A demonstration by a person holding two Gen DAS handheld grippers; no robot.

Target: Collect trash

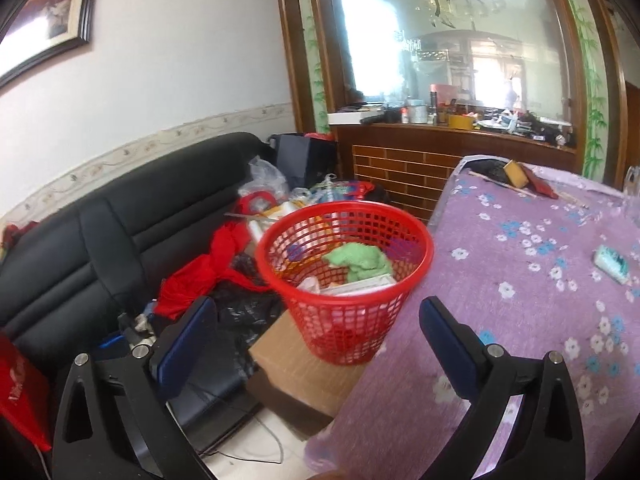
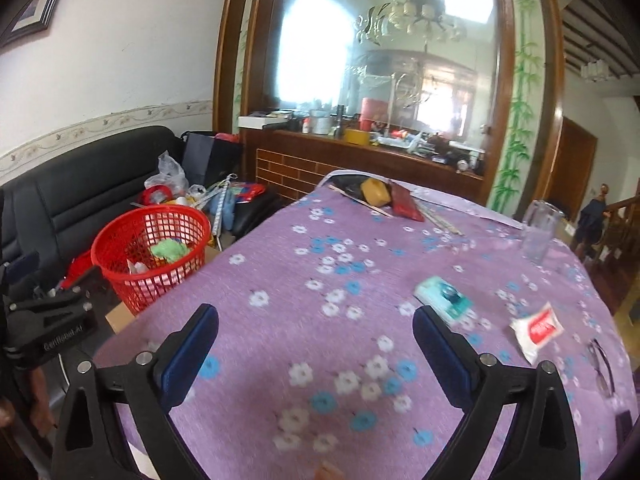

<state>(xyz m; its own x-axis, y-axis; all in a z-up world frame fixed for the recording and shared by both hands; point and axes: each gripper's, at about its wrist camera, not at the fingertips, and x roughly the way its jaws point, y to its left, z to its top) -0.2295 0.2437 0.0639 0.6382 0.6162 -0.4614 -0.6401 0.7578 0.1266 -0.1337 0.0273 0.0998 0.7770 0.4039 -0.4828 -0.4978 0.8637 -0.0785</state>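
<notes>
A red mesh basket (image 1: 345, 276) stands on a cardboard box beside the table's left edge; it holds a green cloth (image 1: 358, 261) and white scraps. It also shows in the right wrist view (image 2: 152, 252). A teal-and-white packet (image 2: 442, 298) and a white-and-red wrapper (image 2: 538, 330) lie on the purple flowered tablecloth (image 2: 320, 340). My left gripper (image 1: 316, 310) is open and empty, just in front of the basket. My right gripper (image 2: 316, 316) is open and empty above the cloth, left of the teal packet. The left gripper's body (image 2: 48, 320) shows at the far left.
A black sofa (image 1: 100, 240) piled with bags and red cloth lies behind the basket. At the table's far end are a yellow block (image 2: 376, 192), a red pouch (image 2: 406, 202) and sticks. A clear glass jug (image 2: 538, 236) stands right. A wooden counter stands behind.
</notes>
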